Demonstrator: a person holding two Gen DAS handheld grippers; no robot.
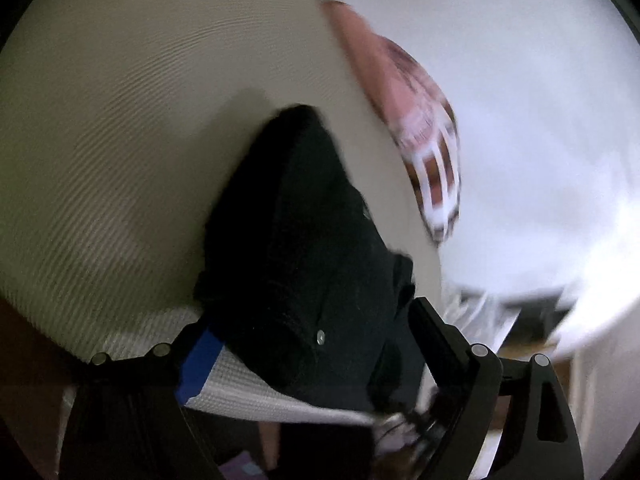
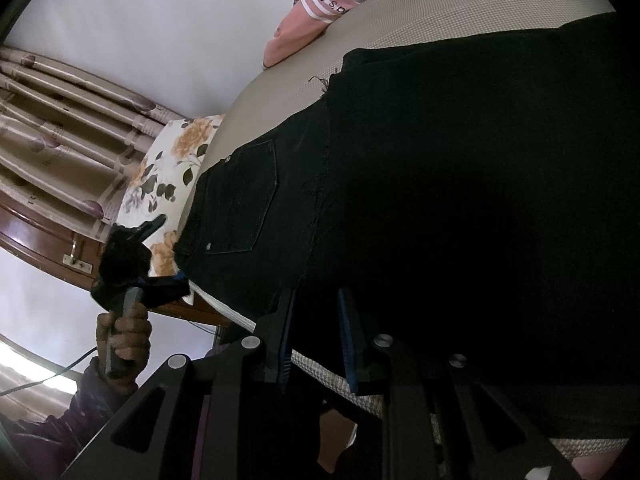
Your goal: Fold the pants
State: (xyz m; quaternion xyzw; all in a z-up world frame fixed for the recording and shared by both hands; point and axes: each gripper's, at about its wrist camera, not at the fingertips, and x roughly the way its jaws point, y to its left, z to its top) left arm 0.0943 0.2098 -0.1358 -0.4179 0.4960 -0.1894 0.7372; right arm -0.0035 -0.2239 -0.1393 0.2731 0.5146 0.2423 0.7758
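1. Two hand-held grippers work at the near edge of a bed (image 2: pixel 460 12) covered in a beige ribbed sheet, where black pants (image 2: pixel 460 200) lie spread across the mattress.
2. The left gripper (image 1: pixel 308 360) has its fingers set wide apart, with a bunched part of the pants (image 1: pixel 304 248) lying between them; whether the fingers press the cloth cannot be told, as this view is blurred.
3. The right gripper (image 2: pixel 316 340) has its blue-padded fingers a little apart at the near edge of the pants, dark cloth between them; a firm grip cannot be confirmed.
4. In the right wrist view a back pocket (image 2: pixel 244 196) faces up.
5. A flowered pillow (image 2: pixel 168 176) lies at the left and a pink patterned blanket (image 2: pixel 320 0) at the far side.
6. The person's left hand (image 2: pixel 128 340) holds the left gripper's handle at the left.
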